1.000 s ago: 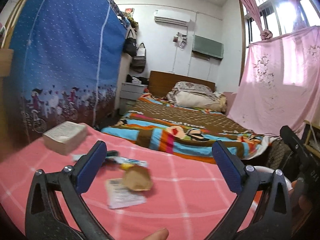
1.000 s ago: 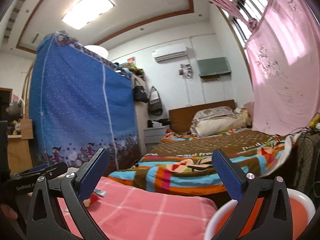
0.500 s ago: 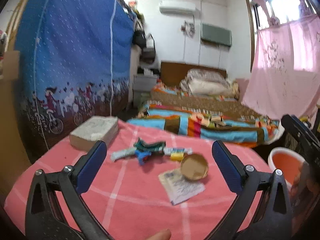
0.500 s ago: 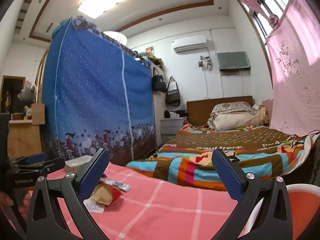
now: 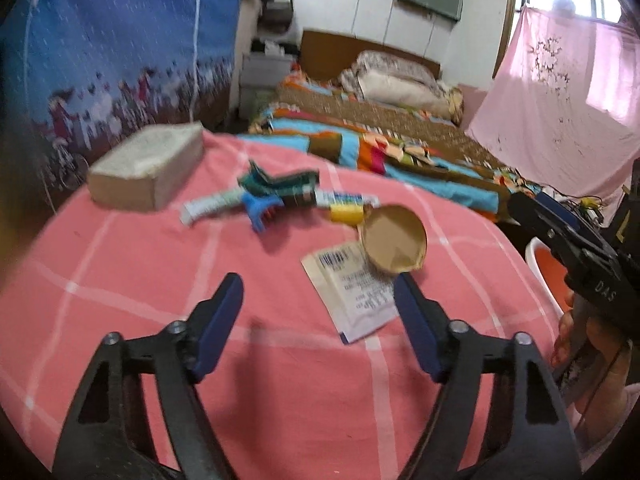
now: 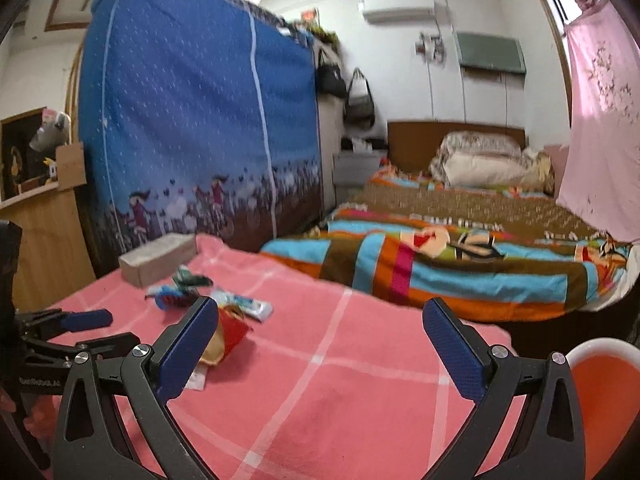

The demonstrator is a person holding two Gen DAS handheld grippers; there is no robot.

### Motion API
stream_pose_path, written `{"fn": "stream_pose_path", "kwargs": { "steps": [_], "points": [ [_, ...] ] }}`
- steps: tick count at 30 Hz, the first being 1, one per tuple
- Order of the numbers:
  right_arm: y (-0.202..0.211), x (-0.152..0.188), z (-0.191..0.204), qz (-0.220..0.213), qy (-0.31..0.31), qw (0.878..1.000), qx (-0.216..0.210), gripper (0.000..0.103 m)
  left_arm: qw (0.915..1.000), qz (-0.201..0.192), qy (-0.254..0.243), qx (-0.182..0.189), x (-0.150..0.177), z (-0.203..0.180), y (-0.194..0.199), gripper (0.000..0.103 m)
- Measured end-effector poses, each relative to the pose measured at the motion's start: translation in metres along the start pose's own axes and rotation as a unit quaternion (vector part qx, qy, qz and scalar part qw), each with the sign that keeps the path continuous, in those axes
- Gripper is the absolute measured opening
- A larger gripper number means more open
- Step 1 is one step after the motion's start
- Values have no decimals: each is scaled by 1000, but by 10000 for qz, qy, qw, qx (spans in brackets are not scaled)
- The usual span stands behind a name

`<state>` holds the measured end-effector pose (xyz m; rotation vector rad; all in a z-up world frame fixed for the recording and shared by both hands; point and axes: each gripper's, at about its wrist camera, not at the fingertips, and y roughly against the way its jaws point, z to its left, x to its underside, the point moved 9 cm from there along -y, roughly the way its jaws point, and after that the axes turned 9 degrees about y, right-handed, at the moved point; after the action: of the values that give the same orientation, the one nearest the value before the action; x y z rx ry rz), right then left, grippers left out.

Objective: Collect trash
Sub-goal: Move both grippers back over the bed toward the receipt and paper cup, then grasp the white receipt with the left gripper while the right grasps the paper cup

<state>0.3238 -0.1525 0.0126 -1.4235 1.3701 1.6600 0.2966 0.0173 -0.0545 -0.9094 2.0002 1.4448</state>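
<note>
Trash lies on the pink checked tablecloth: a paper cup on its side, a printed paper slip, a yellow piece, a blue clip and several wrappers. My left gripper hovers just short of the slip. Its jaws are closing and nothing is pressed between the pads. The cup also shows beside the left finger of my right gripper, which is open and empty over the cloth. The right gripper shows at the right edge of the left wrist view, held by a hand.
A thick grey book lies at the table's far left. An orange bin with a white rim stands off the table's right edge. Beyond the table are a bed with a striped blanket and a blue fabric wardrobe.
Both views have tipped down and moved closer to the table, so the trash looks larger. The left gripper's jaws have narrowed. The right gripper's jaws stay wide.
</note>
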Motion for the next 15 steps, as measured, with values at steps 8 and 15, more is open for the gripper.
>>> {"fn": "stream_pose_path", "kwargs": {
  "steps": [8, 15],
  "points": [
    [-18, 13, 1, 498, -81, 9987, -119, 103, 9983, 524, 169, 184, 12, -12, -18, 64],
    [-22, 19, -1, 693, -132, 9974, -131, 103, 9975, 627, -325, -55, 20, -31, -25, 55]
  ]
}}
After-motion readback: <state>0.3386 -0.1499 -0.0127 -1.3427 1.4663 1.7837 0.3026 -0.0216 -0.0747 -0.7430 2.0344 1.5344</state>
